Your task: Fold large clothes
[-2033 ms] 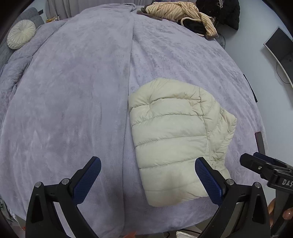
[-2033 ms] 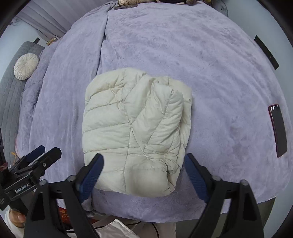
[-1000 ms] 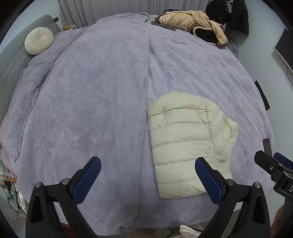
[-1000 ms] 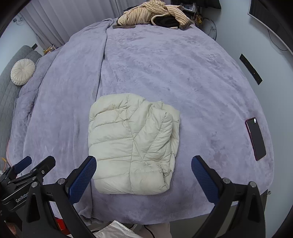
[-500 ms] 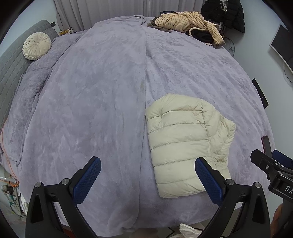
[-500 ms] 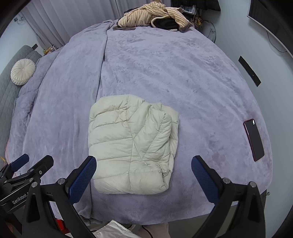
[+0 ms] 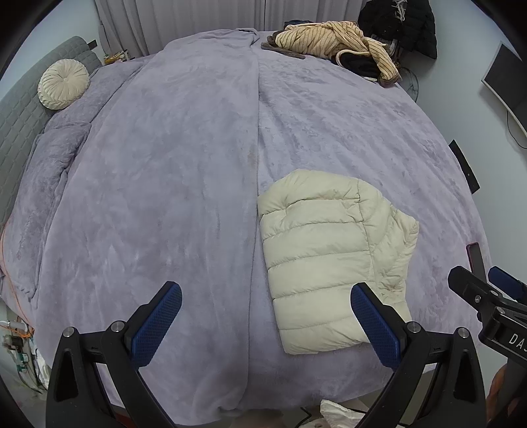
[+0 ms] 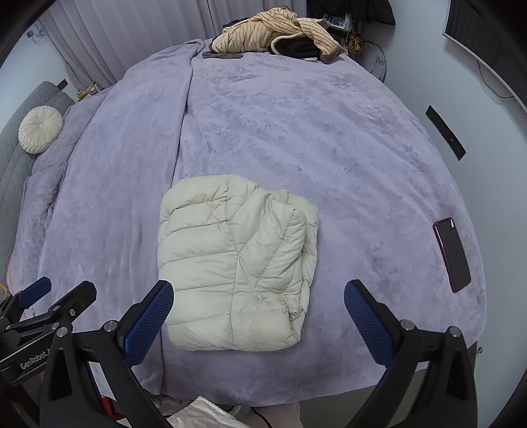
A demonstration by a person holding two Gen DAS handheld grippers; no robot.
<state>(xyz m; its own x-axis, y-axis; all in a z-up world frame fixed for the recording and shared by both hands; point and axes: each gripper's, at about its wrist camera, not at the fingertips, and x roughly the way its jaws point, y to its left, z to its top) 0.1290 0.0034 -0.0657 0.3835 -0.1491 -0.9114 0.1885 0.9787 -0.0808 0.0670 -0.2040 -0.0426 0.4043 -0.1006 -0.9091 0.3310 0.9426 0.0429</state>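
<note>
While both hand-held tools are hovering over the near edge of the bed, we are recording the scene from the left side across. A round cream cushion (image 7: 63, 84) is resting against the grey headboard (image 7: 19, 108) at far left. The lavender blanket (image 7: 164, 171) is covering the whole bed. We are holding the left gripper (image 7: 265, 321) with its blue pads spread wide apart, gripping nothing, above bare blanket and the jacket's left edge. The cream puffer jacket (image 8: 237, 263) is lying folded into a compact bundle near the front edge of the bed, flat on the blanket, touched by neither tool. We are holding the right gripper (image 8: 258, 317) likewise wide apart and empty, its left pad overlapping the jacket's lower left corner in the right wrist view. A striped beige garment (image 8: 273, 31) is lying heaped at the far end. A dark phone (image 8: 452, 254) is lying on the blanket well right of the jacket.
</note>
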